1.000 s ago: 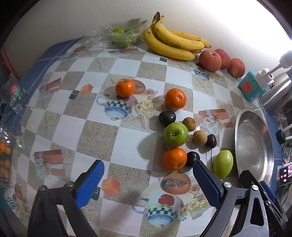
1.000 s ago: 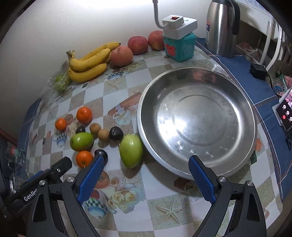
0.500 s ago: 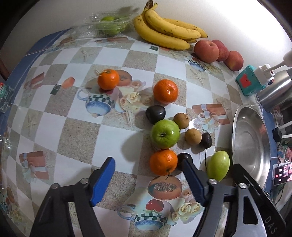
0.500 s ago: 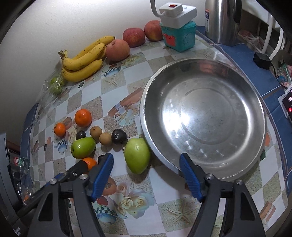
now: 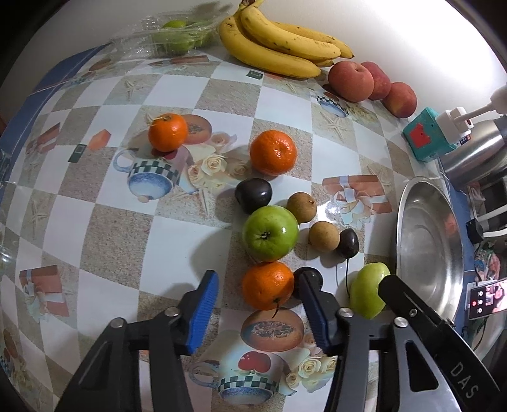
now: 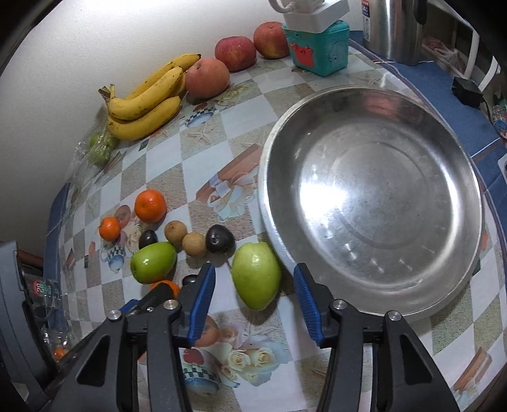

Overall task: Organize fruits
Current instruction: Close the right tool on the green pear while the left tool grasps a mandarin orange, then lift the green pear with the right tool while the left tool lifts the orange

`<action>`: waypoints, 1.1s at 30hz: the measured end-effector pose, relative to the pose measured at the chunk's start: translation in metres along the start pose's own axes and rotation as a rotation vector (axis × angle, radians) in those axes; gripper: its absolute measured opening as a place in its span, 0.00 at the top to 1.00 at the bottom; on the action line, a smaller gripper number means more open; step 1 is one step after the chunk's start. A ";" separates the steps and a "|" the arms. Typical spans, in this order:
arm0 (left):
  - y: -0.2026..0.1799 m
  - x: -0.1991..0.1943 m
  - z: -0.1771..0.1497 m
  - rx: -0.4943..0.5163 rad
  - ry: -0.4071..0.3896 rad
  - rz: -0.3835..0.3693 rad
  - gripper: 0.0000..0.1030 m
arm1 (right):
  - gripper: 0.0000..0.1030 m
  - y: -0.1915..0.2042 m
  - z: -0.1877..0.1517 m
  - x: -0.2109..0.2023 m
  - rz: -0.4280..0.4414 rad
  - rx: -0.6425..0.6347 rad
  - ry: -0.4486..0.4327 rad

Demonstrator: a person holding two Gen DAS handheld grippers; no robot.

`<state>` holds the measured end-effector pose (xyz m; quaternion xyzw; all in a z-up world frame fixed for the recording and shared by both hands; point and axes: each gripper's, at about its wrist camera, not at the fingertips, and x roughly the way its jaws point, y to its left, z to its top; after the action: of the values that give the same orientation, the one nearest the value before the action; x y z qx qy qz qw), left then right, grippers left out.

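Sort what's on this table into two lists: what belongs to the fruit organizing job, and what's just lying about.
Job: nearest orange, between the closing left gripper; pale green fruit, between the closing right gripper; green apple; bananas; steel basin.

Lying about: teal box; kettle.

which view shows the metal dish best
The right wrist view: the metal dish fills much of the frame, its rim and bare inside almost wholly visible. The left wrist view catches it only squeezed at the right edge, partly behind the other tool.
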<state>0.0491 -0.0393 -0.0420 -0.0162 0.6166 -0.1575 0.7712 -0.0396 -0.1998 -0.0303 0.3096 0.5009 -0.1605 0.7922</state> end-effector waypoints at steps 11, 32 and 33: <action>0.000 0.004 -0.001 -0.012 0.020 -0.037 0.64 | 0.54 0.002 -0.001 0.000 0.027 0.002 0.014; 0.014 -0.014 0.003 -0.051 -0.036 0.000 0.64 | 0.58 -0.001 -0.007 0.020 -0.018 0.034 0.062; 0.014 -0.015 0.003 -0.052 -0.036 0.000 0.64 | 0.58 -0.001 -0.006 0.021 -0.019 0.039 0.062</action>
<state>0.0523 -0.0226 -0.0307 -0.0391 0.6066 -0.1413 0.7813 -0.0348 -0.1954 -0.0513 0.3250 0.5251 -0.1681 0.7684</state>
